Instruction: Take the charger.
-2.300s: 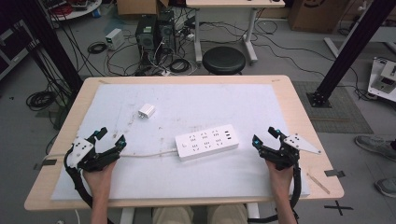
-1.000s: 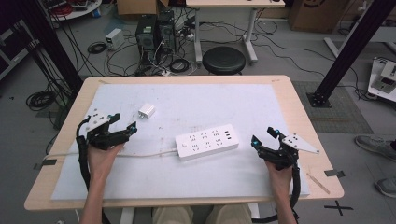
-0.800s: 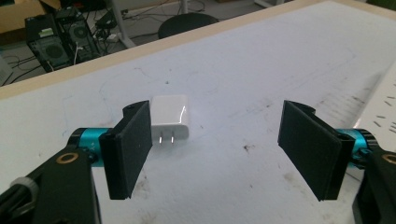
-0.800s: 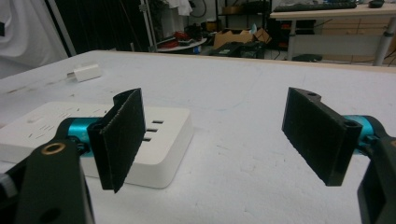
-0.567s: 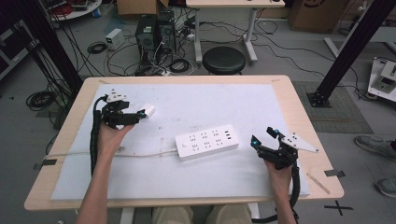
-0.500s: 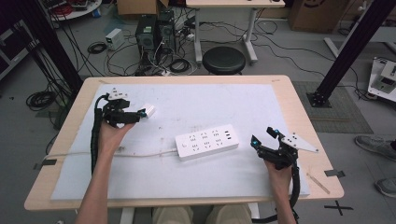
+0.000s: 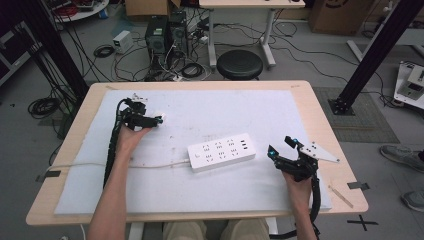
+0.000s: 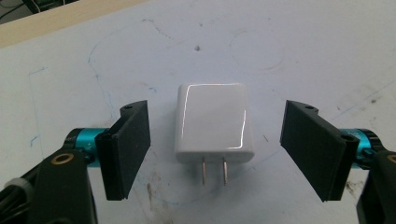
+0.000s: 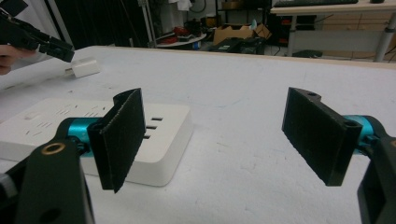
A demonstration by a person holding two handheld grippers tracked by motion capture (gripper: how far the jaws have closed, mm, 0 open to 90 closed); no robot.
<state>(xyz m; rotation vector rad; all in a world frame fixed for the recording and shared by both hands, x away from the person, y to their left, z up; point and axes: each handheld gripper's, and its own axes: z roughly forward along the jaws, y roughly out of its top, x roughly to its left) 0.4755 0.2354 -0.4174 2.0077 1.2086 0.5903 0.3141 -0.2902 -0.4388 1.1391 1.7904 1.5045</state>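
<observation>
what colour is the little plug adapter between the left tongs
Glossy white, with two metal prongs; the plug adapter shows best in the left gripper view.

Lab or workshop, computer towers (image 7: 164, 34) on the floor, tangled cables (image 7: 186, 70), black metal frame posts (image 7: 377, 52), cardboard boxes (image 7: 332, 14)

Left gripper (image 7: 159, 120) reached far forward on an outstretched forearm, jaws spread wide and level, right gripper (image 7: 282, 149) rested near the person's right table edge, jaws likewise wide apart, nothing between them

Charger (image 8: 214, 122) between left gripper (image 8: 215, 151) jaws; power strip (image 7: 221, 151) right of it.
</observation>
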